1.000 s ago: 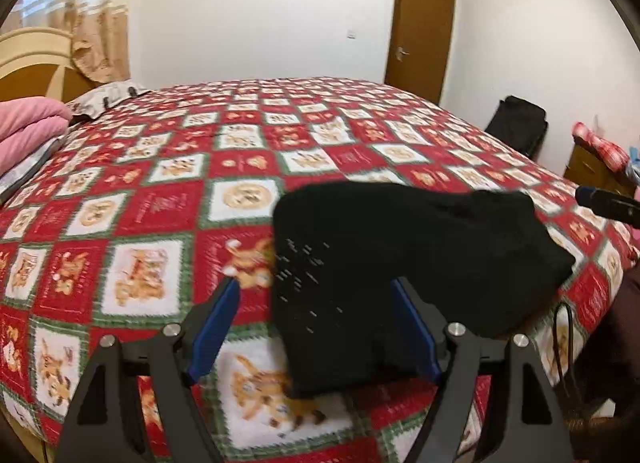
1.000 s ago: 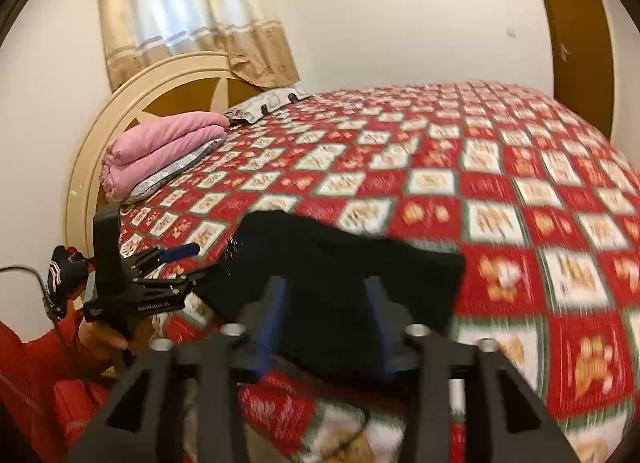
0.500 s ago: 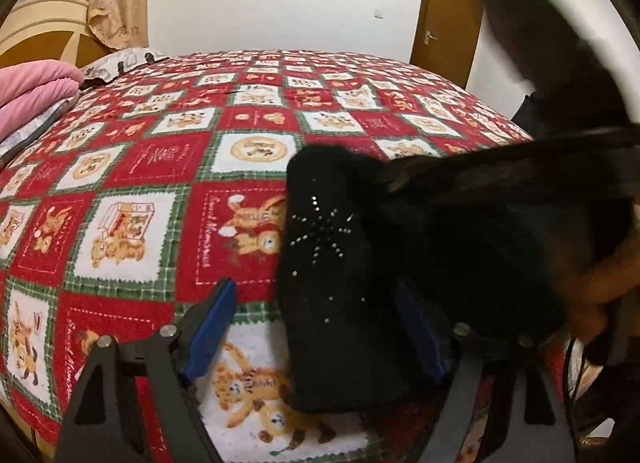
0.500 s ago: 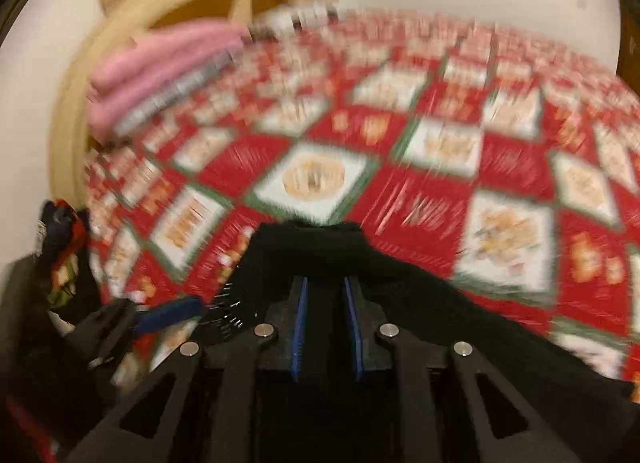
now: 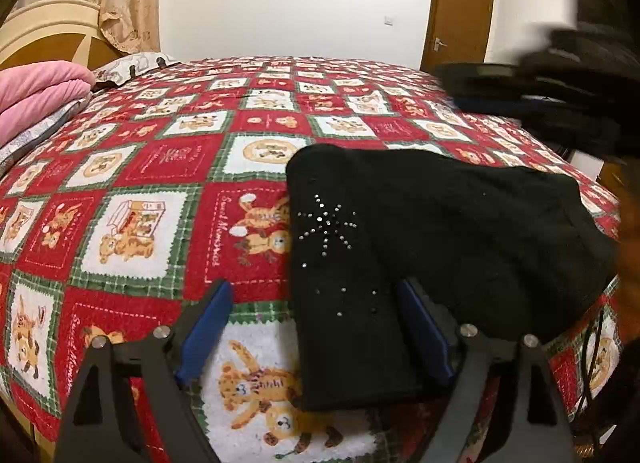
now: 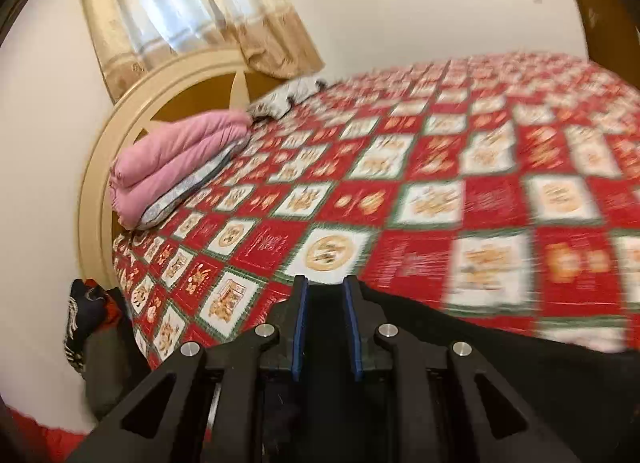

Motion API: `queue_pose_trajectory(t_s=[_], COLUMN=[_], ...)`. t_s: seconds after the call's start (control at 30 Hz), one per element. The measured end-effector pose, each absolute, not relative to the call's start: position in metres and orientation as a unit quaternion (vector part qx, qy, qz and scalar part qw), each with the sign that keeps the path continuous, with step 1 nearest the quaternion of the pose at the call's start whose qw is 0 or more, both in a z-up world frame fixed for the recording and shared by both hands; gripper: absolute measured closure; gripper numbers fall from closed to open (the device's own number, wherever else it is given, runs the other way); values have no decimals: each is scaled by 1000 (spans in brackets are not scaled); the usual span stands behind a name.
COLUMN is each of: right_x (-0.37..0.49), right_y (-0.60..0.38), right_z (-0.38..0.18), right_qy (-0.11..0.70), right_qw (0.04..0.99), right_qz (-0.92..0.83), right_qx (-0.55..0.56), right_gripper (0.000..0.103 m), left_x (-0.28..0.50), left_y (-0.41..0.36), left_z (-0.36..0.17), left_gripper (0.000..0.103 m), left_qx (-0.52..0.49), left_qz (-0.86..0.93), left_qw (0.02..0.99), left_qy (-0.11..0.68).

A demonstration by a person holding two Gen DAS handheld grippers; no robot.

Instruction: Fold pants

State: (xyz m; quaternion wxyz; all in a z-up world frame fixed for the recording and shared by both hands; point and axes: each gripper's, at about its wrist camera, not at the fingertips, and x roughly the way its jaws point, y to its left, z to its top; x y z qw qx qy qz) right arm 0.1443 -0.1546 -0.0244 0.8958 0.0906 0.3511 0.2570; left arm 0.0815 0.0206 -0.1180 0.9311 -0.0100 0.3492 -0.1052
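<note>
Black pants [image 5: 420, 231], already folded into a thick bundle, lie at the near edge of the bed [image 5: 168, 167] on the red teddy-bear quilt [image 5: 132, 231], rhinestone starburst facing up. Left claw [image 5: 316, 323] has just been opening and now gapes wide, straddling the bundle's near end with pads clear of the cloth, gripping nothing. Right claw [image 6: 325, 323] has its blue pads nearly together, pinched on a black fold of the pants. The fabric looks soft, knit, light and floppy, so it will likely sag and drag unless supported. Best taken by a folded edge or corner through all layers.
</note>
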Motion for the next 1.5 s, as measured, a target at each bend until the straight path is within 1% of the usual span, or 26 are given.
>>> queue_pose_trajectory(t_s=[0.1, 0.23, 0.33, 0.37, 0.4, 0.47, 0.57, 0.63, 0.67, 0.7, 0.73, 0.8, 0.87, 1.03, 1.23, 1.37, 1.43, 1.47, 1.5], right_x=[112, 67, 54, 50, 44, 40, 40, 36, 33, 30, 28, 23, 21, 25, 30, 39, 39, 37, 37], right_y=[-192, -240, -266, -274, -281, -285, -281, -283, -284, -285, -284, -284, -284, -286, -314, -338, -336, -332, -327], right_z=[-19, -33, -63, -72, -74, -72, -63, -52, -46, -39, -38, -33, -32, -40, -52, -76, -81, -80, -80], right_qy=[354, 367, 410, 414, 398, 392, 408, 404, 393, 380, 372, 357, 350, 367, 365, 382, 383, 379, 379], right_qw=[908, 913, 901, 897, 901, 901, 897, 898, 902, 907, 910, 917, 917, 908, 906, 886, 889, 894, 896], right_qz=[216, 172, 135, 133, 135, 132, 125, 122, 123, 122, 120, 111, 113, 114, 71, 48, 44, 45, 50], right_qx=[62, 41, 50, 75, 106, 129, 115, 122, 129, 134, 136, 141, 153, 167, 202, 259, 248, 236, 226], right_gripper=[84, 84, 84, 84, 84, 83, 83, 83, 81, 72, 55, 38, 38, 38, 38, 38, 37, 36, 31], left_x=[82, 84, 86, 86, 86, 86, 86, 84, 84, 83, 82, 78, 74, 71, 88, 111, 119, 121, 118], left_y=[21, 20, 20, 19, 18, 17, 16, 15, 15, 14, 13, 11, 11, 10, 18, 22, 26, 29, 30], left_z=[-118, -118, -117, -116, -116, -114, -112, -110, -108, -107, -104, -100, -93, -82, -77, -88, -101, -107, -109], left_gripper=[14, 12, 9, 9, 9, 9, 9, 9, 9, 9, 9, 9, 9, 9, 9, 8, 8, 8, 8], left_qx=[-10, -8, -8, -3, 0, 5, 11, 16, 19, 23, 29, 35, 34, 23, -2, -40, -60, -74, -78], left_qz=[-105, -99, -94, -92, -89, -84, -77, -72, -71, -70, -70, -74, -82, -102, -122, -132, -117, -115, -116], left_qw=[931, 929, 927, 926, 926, 924, 922, 921, 921, 920, 920, 922, 925, 927, 926, 910, 898, 892, 894], left_qy=[350, 356, 363, 366, 368, 372, 379, 382, 383, 384, 384, 379, 371, 361, 357, 392, 419, 431, 425])
